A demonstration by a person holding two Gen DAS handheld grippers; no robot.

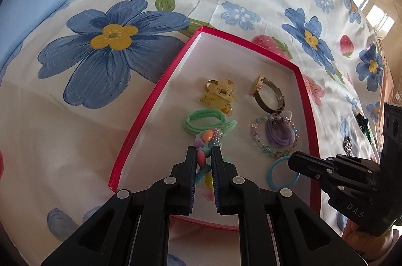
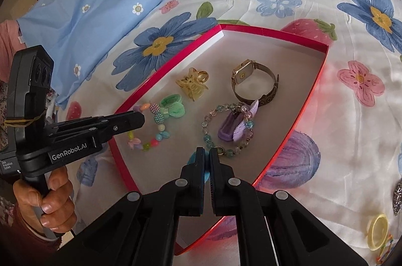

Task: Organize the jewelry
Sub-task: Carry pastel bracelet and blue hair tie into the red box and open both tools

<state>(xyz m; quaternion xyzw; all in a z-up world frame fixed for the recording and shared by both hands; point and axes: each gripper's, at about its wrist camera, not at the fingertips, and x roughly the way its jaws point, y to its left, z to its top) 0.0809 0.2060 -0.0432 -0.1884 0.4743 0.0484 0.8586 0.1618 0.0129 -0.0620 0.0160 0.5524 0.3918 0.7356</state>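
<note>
A red-rimmed box [image 1: 155, 100] [image 2: 314, 87] lies on a floral bedsheet. It holds a yellow hair claw [image 1: 218, 95] [image 2: 192, 85], a gold watch [image 1: 267, 95] [image 2: 253, 82], a green hair tie [image 1: 206, 121] [image 2: 173, 106], a clear bead bracelet [image 1: 275, 135] [image 2: 226, 128] around a purple clip [image 2: 233, 128], and a blue hair tie [image 1: 281, 174] [image 2: 207, 174]. My left gripper [image 1: 204, 153] [image 2: 140, 118] is shut on a colourful bead bracelet [image 1: 202, 143] [image 2: 153, 130] inside the box. My right gripper [image 2: 206, 153] [image 1: 292, 160] is shut on the blue hair tie, low over the box floor.
A light blue pillow [image 2: 88, 12] lies at the back left. Outside the box on the right lie a yellow ring-shaped piece [image 2: 377, 232], a sparkly clip [image 1: 348, 144] [image 2: 398, 195] and a dark green-black clip [image 1: 363, 121].
</note>
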